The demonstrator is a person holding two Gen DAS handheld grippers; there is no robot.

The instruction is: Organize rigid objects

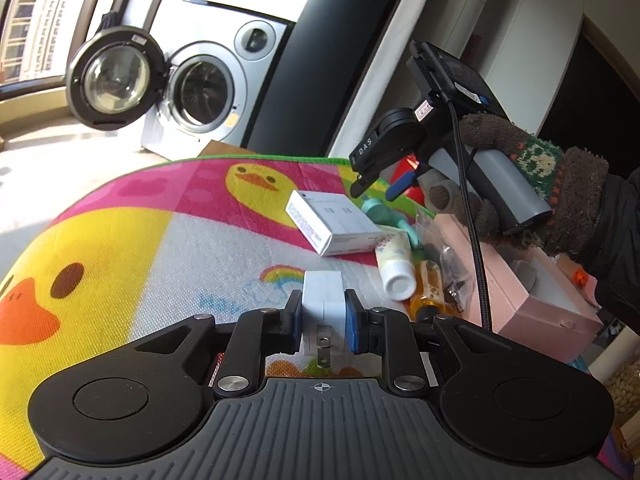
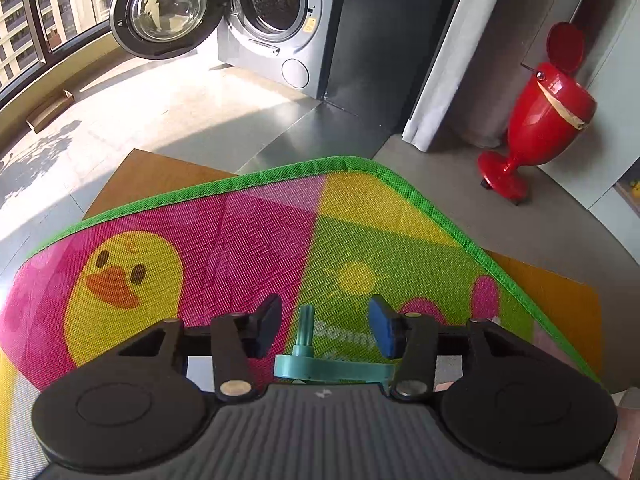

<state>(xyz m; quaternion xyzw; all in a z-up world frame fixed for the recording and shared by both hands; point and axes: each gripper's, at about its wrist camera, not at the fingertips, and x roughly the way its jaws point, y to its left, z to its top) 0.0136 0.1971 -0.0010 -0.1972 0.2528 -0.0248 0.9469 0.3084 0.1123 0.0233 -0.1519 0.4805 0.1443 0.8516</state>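
My left gripper (image 1: 323, 316) is shut on a white plug adapter (image 1: 322, 300), its metal prongs pointing back at the camera, just above the duck play mat (image 1: 140, 240). To the right lie a white box (image 1: 332, 222), a teal plastic piece (image 1: 374, 210), a white tube (image 1: 394, 268), an amber bottle (image 1: 430, 284) and an open pink box (image 1: 532, 304). A gloved hand holds my right gripper (image 1: 377, 189) over the teal piece. In the right wrist view, the right gripper (image 2: 325, 308) stands open, the teal piece (image 2: 306, 332) lying between its fingers, untouched by the pads.
A clear bag of small parts (image 1: 448, 256) lies beside the pink box. Beyond the mat's green edge (image 2: 360, 164) stand a washing machine (image 2: 276, 12) with its door swung open and a red pedestal bin (image 2: 540, 112). A wooden board shows under the mat.
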